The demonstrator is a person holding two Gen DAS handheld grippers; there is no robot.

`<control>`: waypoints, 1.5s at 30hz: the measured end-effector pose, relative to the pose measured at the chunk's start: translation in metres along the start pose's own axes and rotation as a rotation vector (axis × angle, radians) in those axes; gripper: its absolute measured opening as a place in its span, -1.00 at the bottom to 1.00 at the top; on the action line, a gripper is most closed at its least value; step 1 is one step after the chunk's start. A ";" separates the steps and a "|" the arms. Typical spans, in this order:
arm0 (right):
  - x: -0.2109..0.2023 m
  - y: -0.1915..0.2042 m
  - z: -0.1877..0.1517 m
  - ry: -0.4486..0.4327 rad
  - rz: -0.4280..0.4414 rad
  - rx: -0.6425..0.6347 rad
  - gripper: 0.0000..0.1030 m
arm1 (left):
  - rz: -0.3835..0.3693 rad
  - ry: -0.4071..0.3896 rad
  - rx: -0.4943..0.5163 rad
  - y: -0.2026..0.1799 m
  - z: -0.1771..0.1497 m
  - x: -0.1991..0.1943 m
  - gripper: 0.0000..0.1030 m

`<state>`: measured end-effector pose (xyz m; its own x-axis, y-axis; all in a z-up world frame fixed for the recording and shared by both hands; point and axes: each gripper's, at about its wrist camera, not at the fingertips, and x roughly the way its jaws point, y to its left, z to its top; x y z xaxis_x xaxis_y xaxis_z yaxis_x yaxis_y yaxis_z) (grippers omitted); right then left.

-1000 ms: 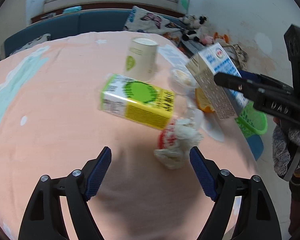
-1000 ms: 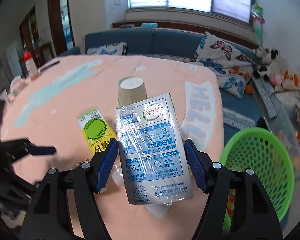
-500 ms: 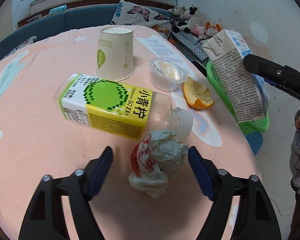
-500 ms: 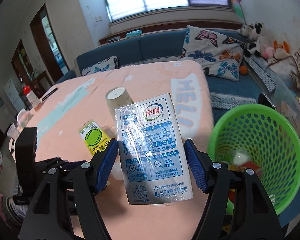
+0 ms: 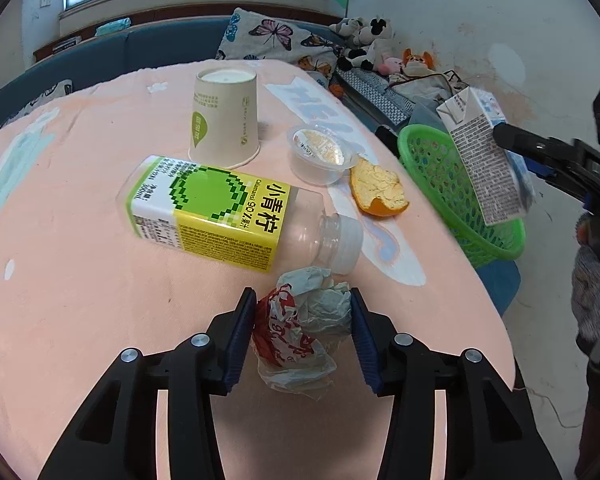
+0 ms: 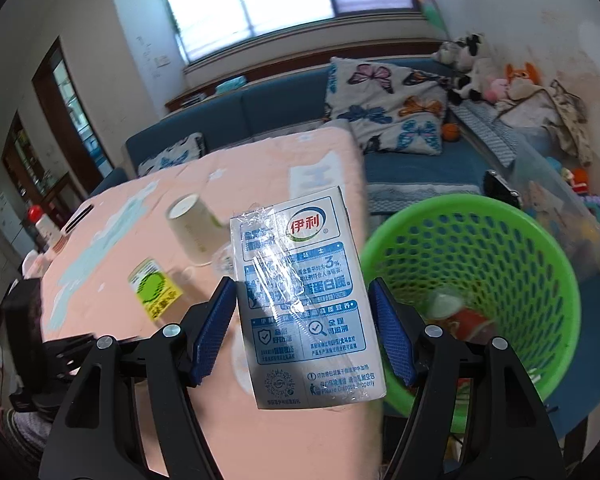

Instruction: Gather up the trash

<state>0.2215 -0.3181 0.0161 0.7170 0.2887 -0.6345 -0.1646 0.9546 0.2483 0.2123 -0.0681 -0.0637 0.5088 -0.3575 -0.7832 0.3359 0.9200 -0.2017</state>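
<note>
On the table [image 5: 80,300] a bottle [image 5: 208,212] lies on its side, with an upside-down cup [image 5: 225,114] behind it. A crumpled wrapper [image 5: 304,328] sits in front. Right of the bottle are a small tub [image 5: 320,154] and a peel [image 5: 378,194]. The basket [image 5: 452,184] stands past the table's right edge, maybe with trash inside.

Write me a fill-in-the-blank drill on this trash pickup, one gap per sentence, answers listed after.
1. The right gripper holds a milk ____ beside the basket.
2. The basket standing past the table edge is coloured ____.
3. The paper cup stands ____ on the table.
4. The left gripper, whose jaws have just been closing, has a crumpled ____ between its fingers.

Answers: carton; green; upside down; wrapper
</note>
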 end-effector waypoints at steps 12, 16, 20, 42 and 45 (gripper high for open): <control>0.004 -0.079 -0.012 0.020 -0.166 0.101 0.32 | -0.063 -0.094 0.034 -0.024 0.031 -0.041 -0.13; 0.012 -0.108 -0.018 0.043 -0.200 0.154 0.33 | -0.068 -0.115 0.052 -0.036 0.050 -0.043 -0.13; 0.021 -0.125 -0.023 0.061 -0.214 0.178 0.33 | -0.075 -0.125 0.065 -0.048 0.068 -0.038 -0.13; 0.002 -0.141 -0.032 0.026 -0.188 0.200 0.39 | -0.126 -0.093 0.198 -0.136 0.130 0.023 -0.13; -0.011 -0.139 -0.035 0.013 -0.184 0.200 0.39 | -0.139 -0.072 0.223 -0.151 0.135 0.039 -0.13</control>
<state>0.2128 -0.4510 -0.0377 0.7135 0.1140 -0.6913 0.1057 0.9578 0.2671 0.2881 -0.2427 0.0153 0.4975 -0.4957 -0.7119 0.5687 0.8061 -0.1638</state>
